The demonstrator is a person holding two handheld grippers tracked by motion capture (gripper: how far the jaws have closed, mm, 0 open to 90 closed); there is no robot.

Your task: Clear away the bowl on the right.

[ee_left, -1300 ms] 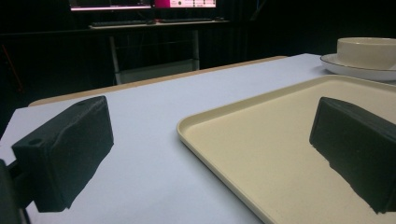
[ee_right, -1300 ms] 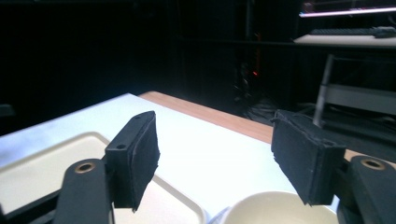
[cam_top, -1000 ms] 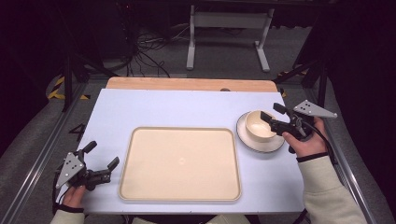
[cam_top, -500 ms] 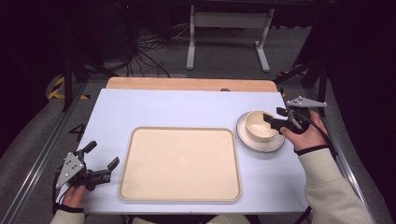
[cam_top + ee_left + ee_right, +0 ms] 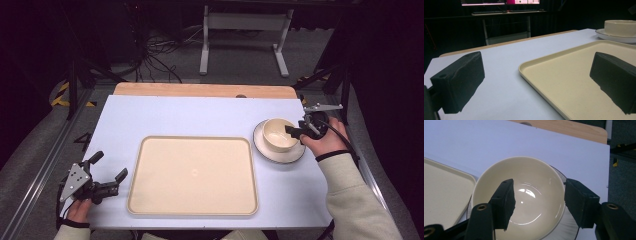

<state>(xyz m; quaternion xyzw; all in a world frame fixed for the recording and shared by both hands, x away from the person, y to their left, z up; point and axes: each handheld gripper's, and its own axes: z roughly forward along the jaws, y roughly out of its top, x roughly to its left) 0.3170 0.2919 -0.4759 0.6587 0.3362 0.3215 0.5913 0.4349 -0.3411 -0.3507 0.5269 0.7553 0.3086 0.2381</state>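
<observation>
Straddling the rim of the cream bowl [image 5: 278,134], the right gripper [image 5: 295,131] has one jaw inside the bowl and the other outside its wall, as the right gripper view shows. Its jaws have just been closing, yet a gap shows between each pad and the bowl wall, so they stand spread about the rim and do not pinch it. The bowl [image 5: 520,197] sits on a white plate [image 5: 297,153] near the right edge of the tabletop [image 5: 200,115], just beside the right edge of the cream tray [image 5: 193,175]. The tray lies empty in the middle of the tabletop, close to the near edge. The left gripper [image 5: 109,181] rests at the near left corner of the tabletop, its jaws spread wide with nothing between them, one of them over the tray's [image 5: 564,82] left rim.
</observation>
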